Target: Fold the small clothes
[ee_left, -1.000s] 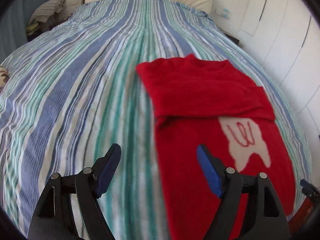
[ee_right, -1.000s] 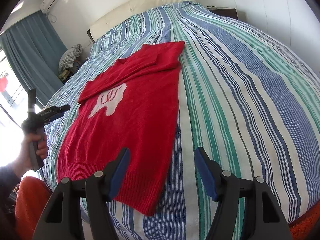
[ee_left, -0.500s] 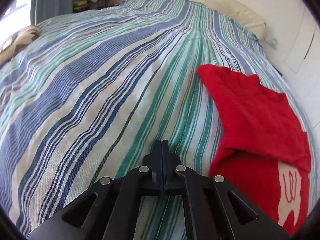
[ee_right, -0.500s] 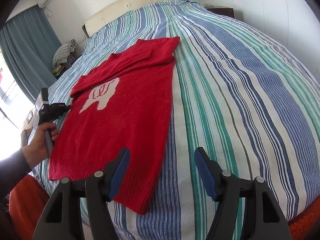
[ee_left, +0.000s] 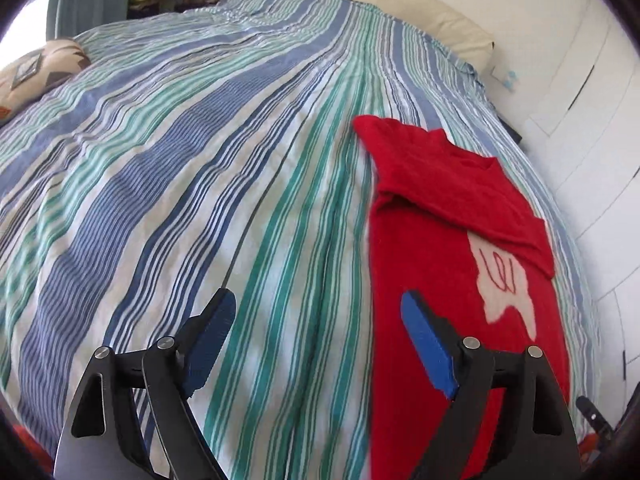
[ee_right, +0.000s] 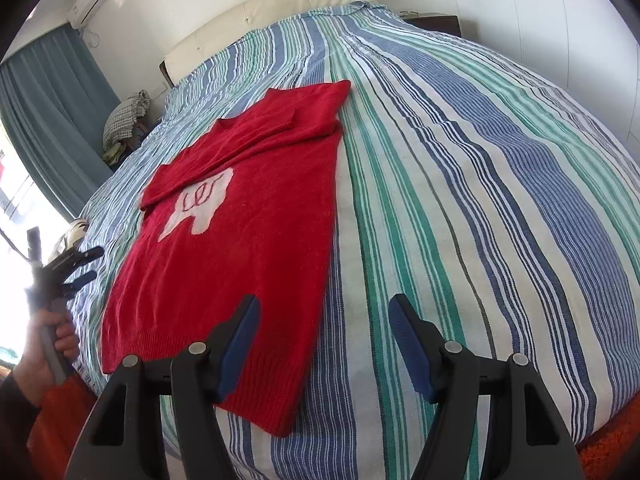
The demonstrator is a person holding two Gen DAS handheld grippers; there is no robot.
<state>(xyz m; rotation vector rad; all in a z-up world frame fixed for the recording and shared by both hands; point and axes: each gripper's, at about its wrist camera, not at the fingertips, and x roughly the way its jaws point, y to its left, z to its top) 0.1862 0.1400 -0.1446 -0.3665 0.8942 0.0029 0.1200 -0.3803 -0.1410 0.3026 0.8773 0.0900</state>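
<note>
A small red sweater (ee_right: 248,240) with a pale tooth design (ee_right: 198,204) lies flat on the striped bed, both sleeves folded across its chest. It also shows in the left wrist view (ee_left: 452,264). My left gripper (ee_left: 316,340) is open and empty, hovering over the bedspread beside the sweater's left edge; it also shows at the far left of the right wrist view (ee_right: 82,266). My right gripper (ee_right: 322,344) is open and empty above the sweater's hem corner at the bed's near edge.
The blue, green and white striped bedspread (ee_right: 460,184) covers the whole bed. A cream headboard (ee_right: 280,4) is at the far end. A patterned cushion (ee_left: 36,72) lies at the bed's left. Folded cloths (ee_right: 128,118) are piled by the curtain. White wall panels (ee_left: 580,100) stand to the right.
My left gripper was open, then shut half a second ago, and is open again now. It swung left over the bedspread and back toward the sweater's edge. The right gripper stayed open, shifting slightly.
</note>
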